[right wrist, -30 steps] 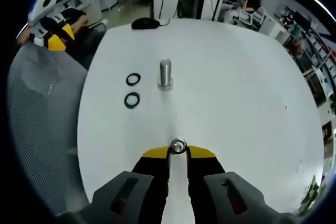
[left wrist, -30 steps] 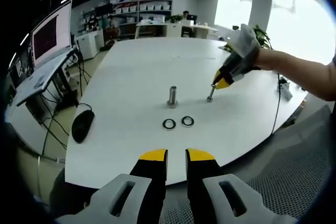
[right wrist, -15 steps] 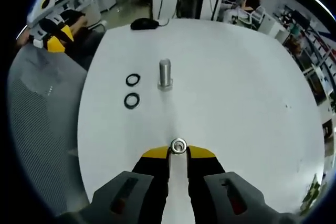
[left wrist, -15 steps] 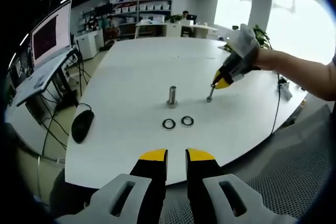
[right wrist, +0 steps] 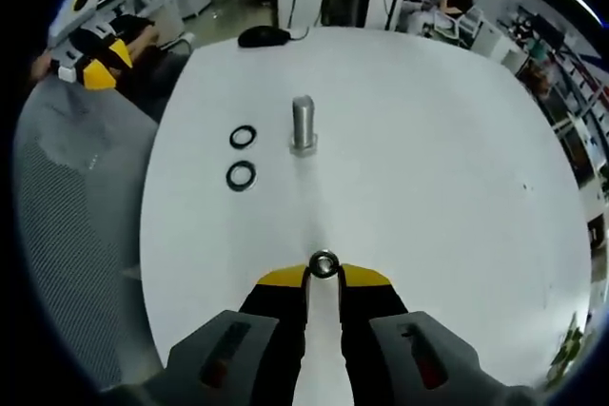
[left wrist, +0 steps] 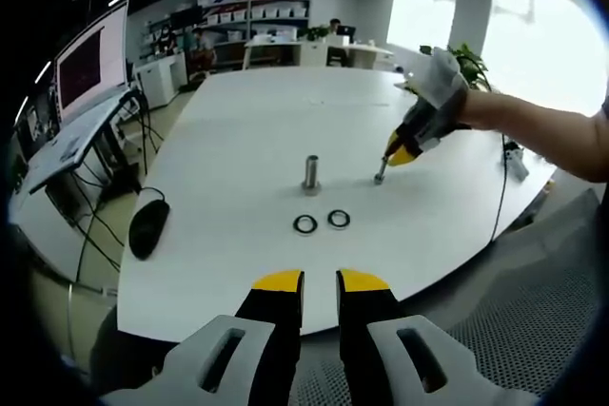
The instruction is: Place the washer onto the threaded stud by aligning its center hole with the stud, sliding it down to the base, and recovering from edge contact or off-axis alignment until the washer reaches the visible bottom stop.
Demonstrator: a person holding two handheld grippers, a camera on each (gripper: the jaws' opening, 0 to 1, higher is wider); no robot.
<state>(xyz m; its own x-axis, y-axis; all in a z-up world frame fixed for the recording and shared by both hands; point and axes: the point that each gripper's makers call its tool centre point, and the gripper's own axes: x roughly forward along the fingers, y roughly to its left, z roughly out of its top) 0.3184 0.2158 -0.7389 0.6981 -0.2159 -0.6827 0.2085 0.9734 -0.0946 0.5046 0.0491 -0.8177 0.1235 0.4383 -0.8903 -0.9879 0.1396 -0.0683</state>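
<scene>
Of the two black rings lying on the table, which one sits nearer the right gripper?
The ring farther from the upright stud and the computer mouse; the other ring lies beyond it, as seen from the right gripper.

mouse (left wrist: 149,226) on white table (left wrist: 247,130); monitor (left wrist: 93,66) | plant (left wrist: 473,66)

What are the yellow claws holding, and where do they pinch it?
The right gripper pinches a small metal bolt between its jaw tips. The left gripper holds nothing.

Matt white table (right wrist: 428,159) — shiny metal stud (right wrist: 303,125), washers (right wrist: 241,175).
</scene>
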